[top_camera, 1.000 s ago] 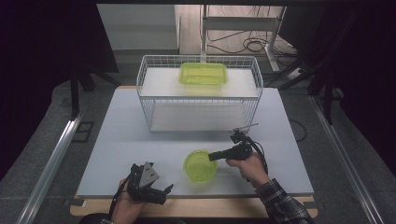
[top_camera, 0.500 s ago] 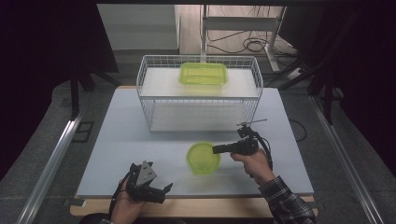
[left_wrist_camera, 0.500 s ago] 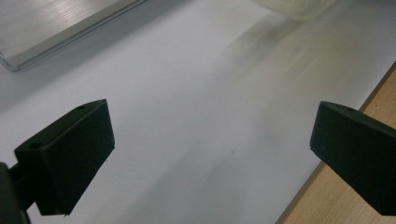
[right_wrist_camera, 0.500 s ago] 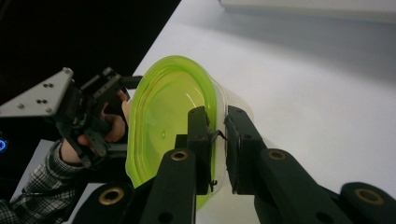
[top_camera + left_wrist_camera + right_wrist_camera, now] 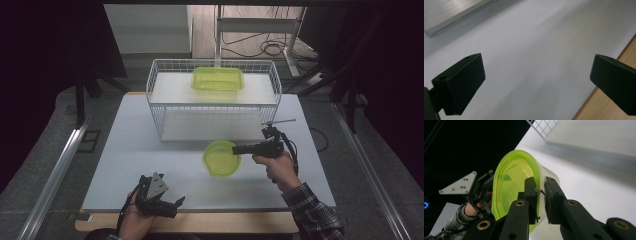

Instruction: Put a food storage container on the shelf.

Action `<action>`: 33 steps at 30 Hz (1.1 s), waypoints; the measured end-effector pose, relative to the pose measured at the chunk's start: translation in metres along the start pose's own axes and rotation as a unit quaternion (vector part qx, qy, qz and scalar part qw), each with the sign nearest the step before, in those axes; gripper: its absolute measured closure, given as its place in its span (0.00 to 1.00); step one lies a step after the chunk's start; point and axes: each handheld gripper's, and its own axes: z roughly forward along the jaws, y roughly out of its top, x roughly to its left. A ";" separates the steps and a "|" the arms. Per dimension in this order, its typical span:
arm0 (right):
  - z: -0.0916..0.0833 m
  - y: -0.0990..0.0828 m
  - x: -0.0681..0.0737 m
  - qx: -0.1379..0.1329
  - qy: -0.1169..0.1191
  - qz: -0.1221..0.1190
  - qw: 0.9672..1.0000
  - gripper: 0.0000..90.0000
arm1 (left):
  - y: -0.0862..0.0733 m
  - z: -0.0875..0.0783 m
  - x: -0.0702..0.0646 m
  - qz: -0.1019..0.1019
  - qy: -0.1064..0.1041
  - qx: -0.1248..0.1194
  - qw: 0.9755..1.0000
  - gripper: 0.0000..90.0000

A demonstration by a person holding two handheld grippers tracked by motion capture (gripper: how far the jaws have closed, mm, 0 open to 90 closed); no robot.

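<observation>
Lifted since a second ago: bowl [image 5: 221, 158], now higher and farther from the near table edge, closer to the basket front, carried by right gripper [image 5: 237, 149]; left gripper [image 5: 176, 205] unmoved. Nearest, at the table's [image 5: 115, 150] front edge: left gripper in a hand, grey plate on top, jaws wide apart with nothing between them, bare white tabletop and a strip of wooden edge showing past them in the left gripper view. Farther in, right of centre: right gripper held level, pointing left, jaws close together and clamped on the bowl's [image 5: 511, 185] rim, one jaw inside the wall and one outside, as seen in the right gripper view. Bowl green, translucent, round, tilted and held off the table, just in front of the basket [image 5: 165, 95] but not touching it. Beyond that: white wire basket standing at the table's far half, with a rectangular green container [image 5: 218, 79] resting on its upper level near the back. Farthest: dark floor, cables and a metal stand [image 5: 260, 27] behind the table.
</observation>
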 end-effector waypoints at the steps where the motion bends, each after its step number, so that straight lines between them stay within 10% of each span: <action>1: -0.001 0.002 0.001 -0.003 -0.001 0.000 1.000 0.90 | 0.000 0.000 0.000 0.000 0.000 0.000 1.000 0.00; 33: -0.040 0.060 0.028 -0.063 -0.006 -0.014 0.998 0.90 | 0.000 -0.001 0.000 0.001 0.000 -0.001 1.000 0.00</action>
